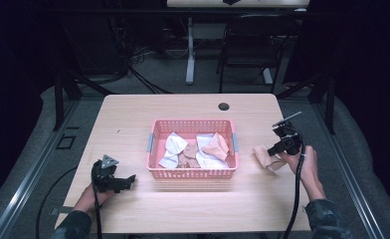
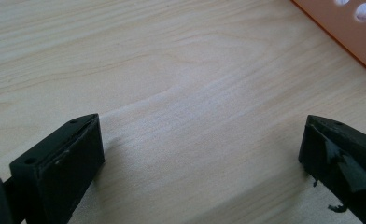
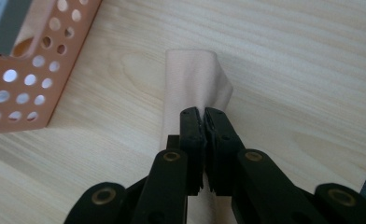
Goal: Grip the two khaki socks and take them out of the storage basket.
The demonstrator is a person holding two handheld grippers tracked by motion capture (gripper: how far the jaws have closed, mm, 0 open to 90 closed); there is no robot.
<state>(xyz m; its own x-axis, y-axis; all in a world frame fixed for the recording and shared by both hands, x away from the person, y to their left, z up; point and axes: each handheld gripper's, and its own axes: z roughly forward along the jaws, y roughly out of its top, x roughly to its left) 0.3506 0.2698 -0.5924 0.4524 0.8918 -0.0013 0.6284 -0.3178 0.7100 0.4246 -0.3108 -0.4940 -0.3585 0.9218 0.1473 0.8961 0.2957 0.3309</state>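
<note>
The pale pink cloth [image 3: 190, 79] lies folded near the desk's [image 1: 133, 114] right edge, pinched by the right gripper [image 3: 203, 112]. The pink basket [image 1: 192, 173] stands beside it; the left gripper [image 2: 202, 144] is apart.

A basket [image 1: 192, 173] sits at the middle of the table [image 1: 133, 119], with folded cloths [image 1: 198, 149] lying inside it. To its right, apart from its wall, a folded cloth [image 1: 262, 155] lies on the tabletop, under my right gripper [image 1: 277, 148]. My left gripper [image 1: 128, 180] rests on the table left of the basket's near corner. Behind the table stands a chair [image 1: 252, 45].
</note>
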